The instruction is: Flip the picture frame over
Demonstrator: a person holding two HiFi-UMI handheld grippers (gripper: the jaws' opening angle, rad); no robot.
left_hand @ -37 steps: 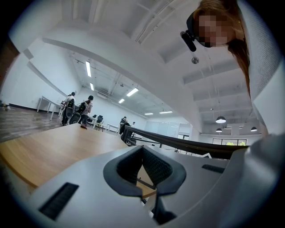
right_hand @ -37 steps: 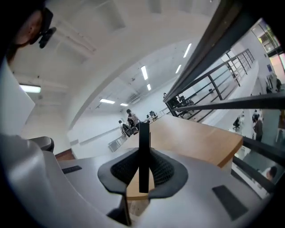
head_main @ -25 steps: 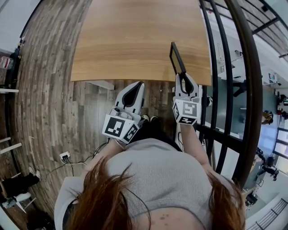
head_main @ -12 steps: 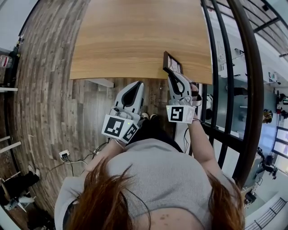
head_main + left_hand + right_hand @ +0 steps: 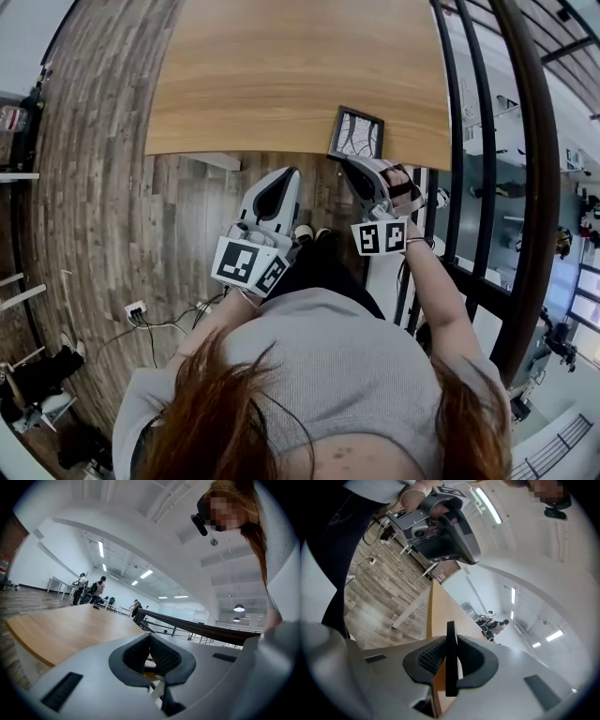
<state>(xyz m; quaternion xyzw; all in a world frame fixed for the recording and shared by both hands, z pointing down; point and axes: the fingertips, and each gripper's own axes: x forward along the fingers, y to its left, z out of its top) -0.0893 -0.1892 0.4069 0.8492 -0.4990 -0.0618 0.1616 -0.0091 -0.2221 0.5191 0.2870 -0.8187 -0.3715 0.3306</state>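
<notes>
**Frame clamped at the counter's near right corner**

From my head view, the frame (image 5: 356,134) sits on the counter (image 5: 281,75) at its near edge, close to the right corner. Its pale face with thin dark lines is turned up toward me inside a black border. I cannot tell whether it lies fully flat on the counter or is held a little above it.

My right tool (image 5: 354,167) reaches in from just off the counter's near edge and grips the frame by its nearest side. In the right gripper view the frame shows edge-on as a thin black strip. It stands between the ribbed pads (image 5: 429,656), which are clenched against it from both sides. The counter's wood runs away beyond it.

My left tool (image 5: 279,183) hangs just short of the counter's near edge, over the plank floor (image 5: 103,187), pointing level toward the counter. In the left gripper view its jaws are closed, the pads meeting at the tips with nothing between them, and it touches neither the counter nor the frame.

A dark railing (image 5: 487,141) runs along the counter's right side. Past the counter's far end, the left gripper view shows a few people (image 5: 89,590) standing well away.
</notes>
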